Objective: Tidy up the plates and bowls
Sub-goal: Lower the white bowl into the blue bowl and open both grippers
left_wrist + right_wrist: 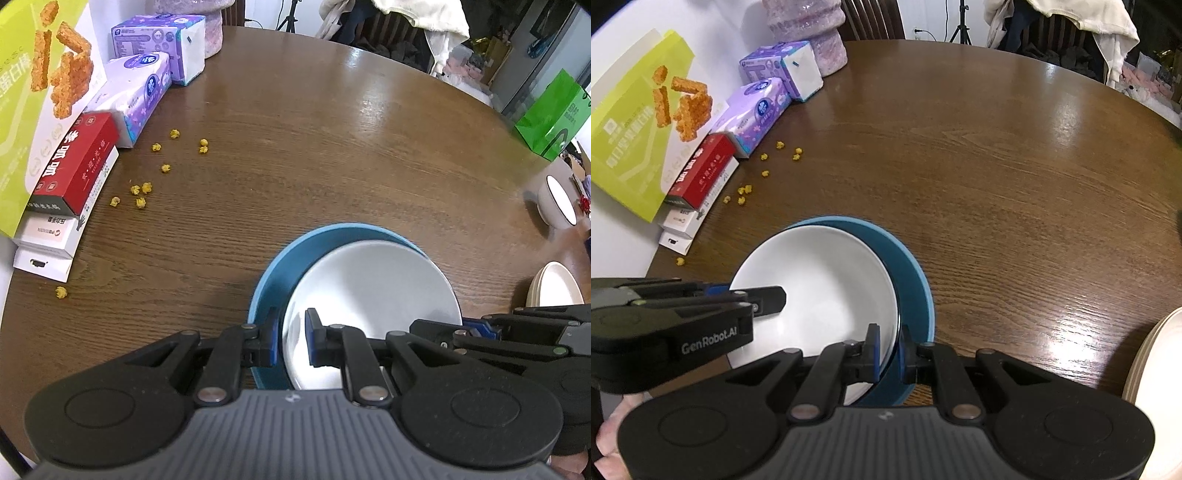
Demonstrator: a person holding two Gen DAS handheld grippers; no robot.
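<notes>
White bowl sits nested inside a blue bowl above the brown wooden table; whether the blue bowl rests on the wood cannot be told, as both gripper bodies hide the near side of the pair. At the right edge of the left wrist view, a stack of cream plates and another white bowl are cut off and blurred. Left gripper is nearly closed, its pads pinching the left rims, apparently of both bowls together. Right gripper is likewise nearly closed on the right rim, one pad inside the white bowl, the other against the blue wall. Both bowls lie directly ahead of the fingertips, between the two grippers.
</notes>
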